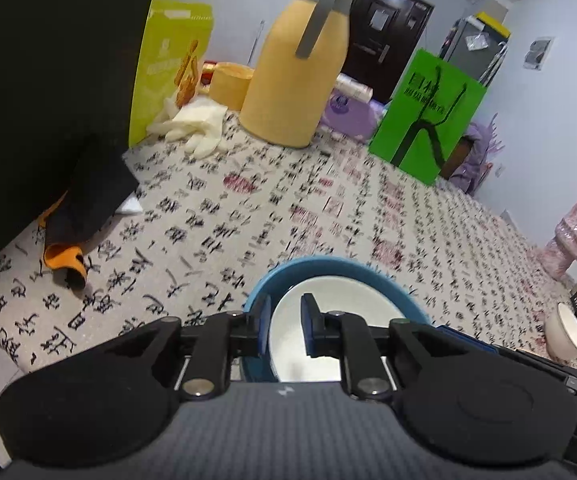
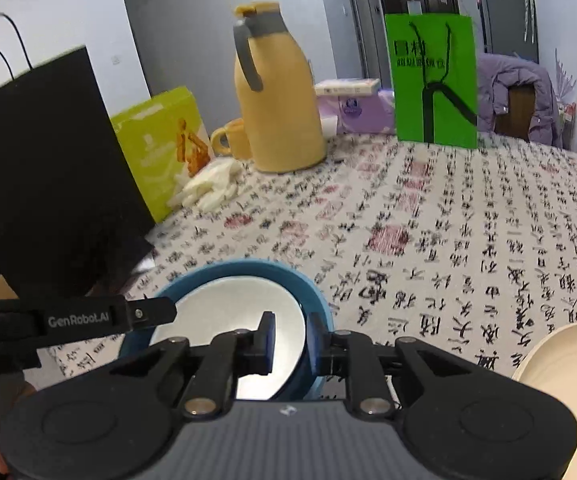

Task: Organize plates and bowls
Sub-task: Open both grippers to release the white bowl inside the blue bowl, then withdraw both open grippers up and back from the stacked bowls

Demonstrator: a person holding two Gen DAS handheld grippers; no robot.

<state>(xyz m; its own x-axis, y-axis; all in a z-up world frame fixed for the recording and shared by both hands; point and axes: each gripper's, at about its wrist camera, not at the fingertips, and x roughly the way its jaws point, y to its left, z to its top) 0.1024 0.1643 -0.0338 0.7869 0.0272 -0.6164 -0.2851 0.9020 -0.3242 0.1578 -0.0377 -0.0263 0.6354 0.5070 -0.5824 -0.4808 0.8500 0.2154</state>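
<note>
Blue bowl (image 1: 340, 268) sits on the calligraphy-print tablecloth (image 1: 288, 208), white inside, near the table's front edge. Left gripper (image 1: 286, 328) straddles its left rim, right gripper (image 2: 290, 338) its right rim; whether the pads press or only flank the wall, I cannot tell. Judgement: rigid, glazed, slippery, breakable; grip the rim wall squarely. 1 cream bowl (image 1: 566, 334) stands well apart on the right.

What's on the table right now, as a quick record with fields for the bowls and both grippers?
Blue bowl: upright, white inside
Left gripper: fingers straddle the bowl's left rim, gap showing, open
Right gripper: fingers straddle its right rim, gap showing, open
Cream bowl: apart, to the right
Back of table: yellow jug, green bag
</note>
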